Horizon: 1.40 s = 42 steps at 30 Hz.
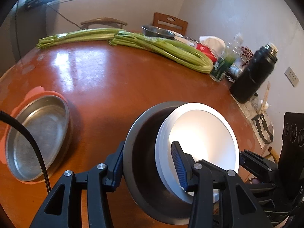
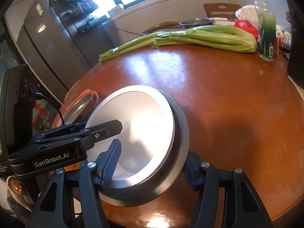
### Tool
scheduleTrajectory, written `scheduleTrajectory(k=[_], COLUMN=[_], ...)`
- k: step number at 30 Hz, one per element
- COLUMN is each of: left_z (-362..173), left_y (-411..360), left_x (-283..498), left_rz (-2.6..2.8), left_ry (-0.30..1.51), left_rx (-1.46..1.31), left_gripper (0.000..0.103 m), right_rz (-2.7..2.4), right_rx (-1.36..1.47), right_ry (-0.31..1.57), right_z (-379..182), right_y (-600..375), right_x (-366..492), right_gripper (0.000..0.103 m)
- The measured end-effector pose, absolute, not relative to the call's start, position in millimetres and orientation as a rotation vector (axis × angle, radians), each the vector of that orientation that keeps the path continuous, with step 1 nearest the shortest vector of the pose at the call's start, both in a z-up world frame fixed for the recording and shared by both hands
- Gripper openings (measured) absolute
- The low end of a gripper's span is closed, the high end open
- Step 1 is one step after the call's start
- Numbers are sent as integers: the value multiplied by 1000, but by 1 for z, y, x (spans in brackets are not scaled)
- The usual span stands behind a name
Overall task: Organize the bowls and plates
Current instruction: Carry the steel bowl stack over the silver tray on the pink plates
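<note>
Two grippers: I am holding both on one stack at the near edge of the wooden table (image 1: 117, 87).
Left gripper (image 1: 148, 163): I am clamping it across the near rims of the stack, one finger outside the metal bowl (image 1: 140, 152), the other inside the white bowls (image 1: 205, 133).
Right gripper (image 2: 152, 163): I am gripping wider here, one blue pad inside the white bowls, the other pressing the metal bowl's outer wall.
Stack: white bowls are nesting in the metal bowl, all tilting up off the tabletop.
Metal pan (image 1: 39, 134): sitting on an orange mat (image 1: 36, 92), well apart to my left.
Far side: celery bunches (image 1: 161, 47) are lying across the table, a black flask (image 1: 252, 74) standing near the wall.
</note>
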<state>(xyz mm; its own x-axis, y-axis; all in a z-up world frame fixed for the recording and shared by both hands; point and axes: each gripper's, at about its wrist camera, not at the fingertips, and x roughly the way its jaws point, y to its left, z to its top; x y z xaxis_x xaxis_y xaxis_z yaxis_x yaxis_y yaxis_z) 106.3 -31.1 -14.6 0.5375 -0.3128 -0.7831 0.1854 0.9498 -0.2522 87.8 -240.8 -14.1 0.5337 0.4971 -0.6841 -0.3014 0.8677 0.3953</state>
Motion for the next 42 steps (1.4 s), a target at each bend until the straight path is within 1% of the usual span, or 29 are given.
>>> scheduleTrajectory(k=[18,42], left_z=[16,36], left_y=[41,121], left_x=[97,98], left_rz=[-209,-127], left_ry=[876,837], left_rx=[-171,-218], left_gripper=[46,46], right_rz=[558,643], right_rx=[169,86], right_ry=[834,807], right_z=[18,42], right_y=[-166,-83], right_x=[96,112], right_gripper=[62,62])
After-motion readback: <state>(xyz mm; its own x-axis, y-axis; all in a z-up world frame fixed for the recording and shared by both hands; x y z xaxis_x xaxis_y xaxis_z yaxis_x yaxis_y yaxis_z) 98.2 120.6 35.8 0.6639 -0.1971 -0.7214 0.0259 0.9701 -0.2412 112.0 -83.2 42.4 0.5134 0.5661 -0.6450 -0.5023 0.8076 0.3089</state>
